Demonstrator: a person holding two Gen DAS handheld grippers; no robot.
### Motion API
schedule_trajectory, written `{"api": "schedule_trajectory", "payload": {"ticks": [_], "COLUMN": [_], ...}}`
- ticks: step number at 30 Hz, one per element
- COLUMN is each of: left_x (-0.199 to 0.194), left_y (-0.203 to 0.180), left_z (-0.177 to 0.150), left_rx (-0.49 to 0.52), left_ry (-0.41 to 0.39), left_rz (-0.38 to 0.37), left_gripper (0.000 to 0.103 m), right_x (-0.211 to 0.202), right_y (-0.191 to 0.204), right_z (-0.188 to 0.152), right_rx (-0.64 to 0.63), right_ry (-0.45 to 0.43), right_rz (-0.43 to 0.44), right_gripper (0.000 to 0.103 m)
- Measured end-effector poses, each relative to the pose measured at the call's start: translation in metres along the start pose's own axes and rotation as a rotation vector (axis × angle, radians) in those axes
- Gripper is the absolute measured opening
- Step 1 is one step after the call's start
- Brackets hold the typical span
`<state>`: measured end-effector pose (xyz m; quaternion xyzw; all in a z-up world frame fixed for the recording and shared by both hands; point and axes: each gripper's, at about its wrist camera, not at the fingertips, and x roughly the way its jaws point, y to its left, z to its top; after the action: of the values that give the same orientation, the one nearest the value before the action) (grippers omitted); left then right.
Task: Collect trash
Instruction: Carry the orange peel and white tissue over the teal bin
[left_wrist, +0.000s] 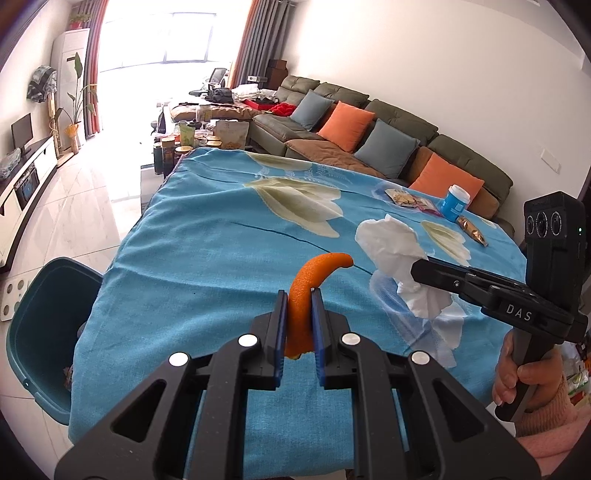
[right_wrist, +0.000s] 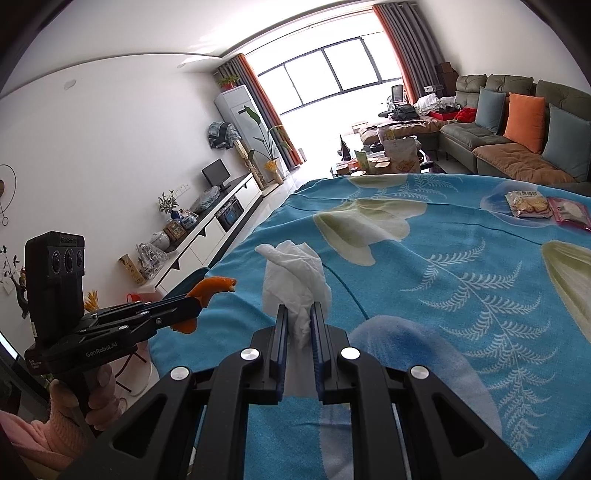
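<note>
The left gripper (left_wrist: 299, 317) is clamped on an orange peel (left_wrist: 314, 269), and the right gripper (right_wrist: 300, 328) is clamped on a crumpled tissue (right_wrist: 295, 273). Both are carrying trash; next, I judge, comes release over the teal bin (left_wrist: 40, 332) at eight o'clock in the left view.

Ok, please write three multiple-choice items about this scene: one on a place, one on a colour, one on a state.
1. Where is the bin?
A. on the sofa
B. on the floor beside the table
C. on the table

2. What colour is the peel?
A. orange
B. green
C. purple

3. What is the state of the right claw?
A. wide open
B. shut on a cup
C. shut on the tissue

Answers: B, the bin stands below the edge of the tablecloth; A, the strip in the left claw is orange; C, white tissue is pinched between its pads.
</note>
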<state>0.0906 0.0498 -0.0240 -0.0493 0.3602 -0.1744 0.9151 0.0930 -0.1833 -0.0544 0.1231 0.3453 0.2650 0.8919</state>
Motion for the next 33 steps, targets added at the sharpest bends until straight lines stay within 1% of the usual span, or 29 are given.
{"api": "schedule_trajectory", "payload": {"ticks": [18, 33], "left_x": [-0.021, -0.034], "left_y": [0.036, 0.058], "left_z": [-0.006, -0.01], "left_rx": [-0.063, -0.105], "left_ry": [-0.03, -0.052], "left_rz": [0.069, 0.119], "left_gripper": [0.013, 0.013], "right_x": [0.027, 0.047], "right_y": [0.028, 0.051], "right_z": [0.005, 0.012], "right_rx": [-0.047, -0.087], "right_ry": [0.034, 0.06], "right_rz": [0.062, 0.108], "right_gripper": [0.011, 0.011]}}
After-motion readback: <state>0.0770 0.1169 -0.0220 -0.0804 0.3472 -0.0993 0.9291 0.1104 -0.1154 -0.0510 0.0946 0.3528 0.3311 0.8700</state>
